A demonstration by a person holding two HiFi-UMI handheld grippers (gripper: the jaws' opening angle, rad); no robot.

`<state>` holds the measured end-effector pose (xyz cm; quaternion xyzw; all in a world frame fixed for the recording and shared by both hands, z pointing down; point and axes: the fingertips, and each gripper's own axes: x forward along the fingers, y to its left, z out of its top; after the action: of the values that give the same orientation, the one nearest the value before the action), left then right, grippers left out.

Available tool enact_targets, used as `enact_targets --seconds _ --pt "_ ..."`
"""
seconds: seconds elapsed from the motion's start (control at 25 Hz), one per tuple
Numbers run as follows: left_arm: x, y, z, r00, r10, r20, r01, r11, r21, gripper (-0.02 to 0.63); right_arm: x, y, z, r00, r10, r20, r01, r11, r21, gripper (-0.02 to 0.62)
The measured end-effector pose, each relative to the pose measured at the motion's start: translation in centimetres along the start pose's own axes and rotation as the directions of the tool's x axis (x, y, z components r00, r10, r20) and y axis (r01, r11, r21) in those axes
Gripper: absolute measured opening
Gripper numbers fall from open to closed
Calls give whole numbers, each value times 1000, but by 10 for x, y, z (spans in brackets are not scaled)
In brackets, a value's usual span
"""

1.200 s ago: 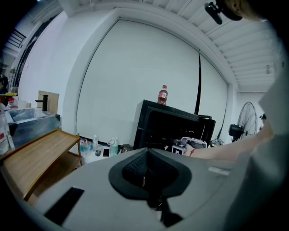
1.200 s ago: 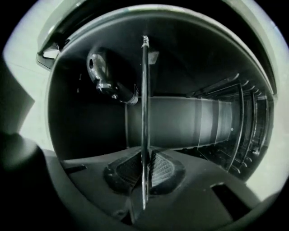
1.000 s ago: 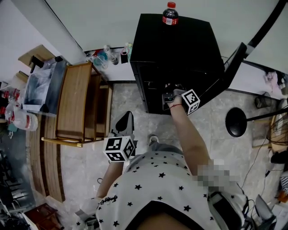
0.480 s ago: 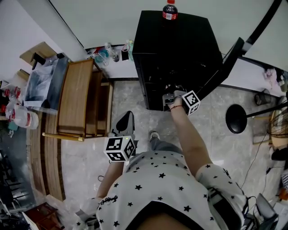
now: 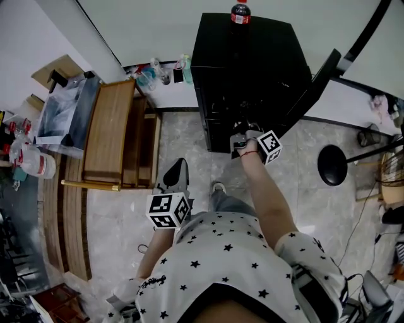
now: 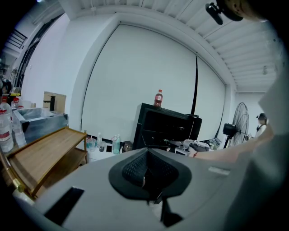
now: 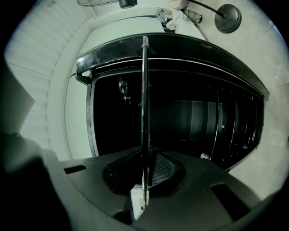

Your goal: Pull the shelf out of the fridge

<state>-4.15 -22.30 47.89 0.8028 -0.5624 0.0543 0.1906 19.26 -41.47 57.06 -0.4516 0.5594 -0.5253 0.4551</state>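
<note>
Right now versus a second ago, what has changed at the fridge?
The right gripper, jaws shut on the shelf edge, has drawn slightly back from the fridge toward the person, so the shelf appears to be coming out. Nothing was taken or let go. The left gripper stays low by the body, jaws shut and empty; the bottle still stands on the fridge.

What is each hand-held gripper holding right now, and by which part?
The right hand-held gripper grips the shelf by its thin front edge. The left hand-held gripper holds nothing, jaws together.
</note>
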Motion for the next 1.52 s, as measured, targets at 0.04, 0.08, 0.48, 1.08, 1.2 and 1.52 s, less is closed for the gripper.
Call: enact_targets --seconds 0.04,0.08,0.48,1.08,1.2,1.52 --pt "-3 -1 -1 1000 -2 -1 2 1000 0 12 -4 0 -1 1000 -1 -1 1 1000 0 5" --pt "-5 -2 -3 1000 -4 -1 4 1000 1 12 -8 -1 -2 1000 -2 -1 2 1000 0 5" --pt "-29 -8 -11 1000 -15 6 15 1000 10 12 -35 -1 -11 1000 8 2 -8 1000 -3 3" --pt "-28 -6 -7 1000 -19 16 19 1000 4 12 -38 -1 -12 1000 0 4 0 1000 0 3" --pt "-27 -6 -7 1000 -20 17 20 1000 1 12 -38 -1 -13 1000 -4 4 4 1000 4 3" --pt "-23 -8 -8 1000 -21 21 21 1000 -4 12 -37 -2 -11 1000 -3 5 3 1000 7 3"
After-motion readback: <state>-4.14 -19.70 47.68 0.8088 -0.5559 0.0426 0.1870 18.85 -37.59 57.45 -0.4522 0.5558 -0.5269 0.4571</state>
